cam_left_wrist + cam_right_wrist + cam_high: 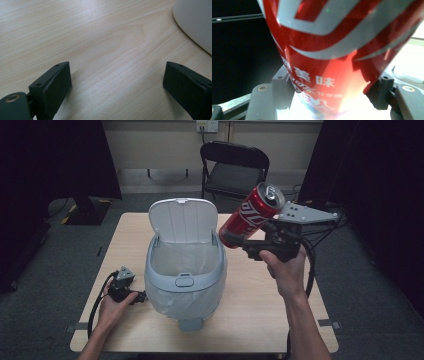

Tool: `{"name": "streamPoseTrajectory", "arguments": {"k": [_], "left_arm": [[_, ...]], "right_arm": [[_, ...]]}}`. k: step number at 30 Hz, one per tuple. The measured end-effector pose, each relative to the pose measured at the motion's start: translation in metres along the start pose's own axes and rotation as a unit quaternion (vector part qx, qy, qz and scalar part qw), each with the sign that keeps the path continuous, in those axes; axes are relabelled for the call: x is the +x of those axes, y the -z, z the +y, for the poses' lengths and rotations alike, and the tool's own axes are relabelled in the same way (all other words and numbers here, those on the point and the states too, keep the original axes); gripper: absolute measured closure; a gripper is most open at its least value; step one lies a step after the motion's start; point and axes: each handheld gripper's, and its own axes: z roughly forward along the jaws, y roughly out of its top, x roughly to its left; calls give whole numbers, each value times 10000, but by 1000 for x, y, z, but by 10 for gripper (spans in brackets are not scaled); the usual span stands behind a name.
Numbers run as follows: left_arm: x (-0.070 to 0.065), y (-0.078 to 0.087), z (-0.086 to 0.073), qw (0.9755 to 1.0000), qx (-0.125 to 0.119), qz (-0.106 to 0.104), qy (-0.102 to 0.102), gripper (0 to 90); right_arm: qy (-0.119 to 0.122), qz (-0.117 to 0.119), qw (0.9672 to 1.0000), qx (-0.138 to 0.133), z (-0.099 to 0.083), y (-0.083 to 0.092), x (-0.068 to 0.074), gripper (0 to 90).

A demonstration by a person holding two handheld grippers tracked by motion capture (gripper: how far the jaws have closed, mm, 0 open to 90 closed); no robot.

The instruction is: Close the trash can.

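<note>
**Red drink can held above an open pedal bin**

A red aluminium drink can with white lettering [251, 215] is shown clamped low on its body between the two black jaws of the right gripper [239, 241], the pads pressing on opposite sides of the can [329, 65]. The can is held in the air, tilted, with its silver top pointing up and away from the person; its base hangs just beside the right rim of a pale grey plastic pedal bin [184, 281]. The bin's hinged lid [183, 219] stands upright and open, and a translucent liner is draped over its rim. The bin stands near the middle of the light wooden desk [255, 310], closer to the near edge. The left gripper [121, 281] rests on the desk near the near left corner, its jaws spread wide with nothing between them [117, 87] and the bin wall just beside it.

For a clean drop, the can is best carried fully over the liner's mouth, clear of the upright lid, before the jaws are parted; a release over the rim would likely send it rolling across the desk.
</note>
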Motion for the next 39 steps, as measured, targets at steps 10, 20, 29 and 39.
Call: {"name": "streamPoseTrajectory", "arguments": {"k": [10,20,29,39], "left_arm": [[0,0,0,10000,5,0,-7,77],[0,0,0,10000,5,2,-5,77],[0,0,0,10000,1,2,0,77],[0,0,0,10000,1,1,2,77]], "right_arm": [[101,357,9992,152,4,-50,12,335],[201,415,9957,808,-18,-88,15,321],[197,359,9951,898,-26,-93,12,262],[132,387,9948,931,-28,-87,8,341]]}}
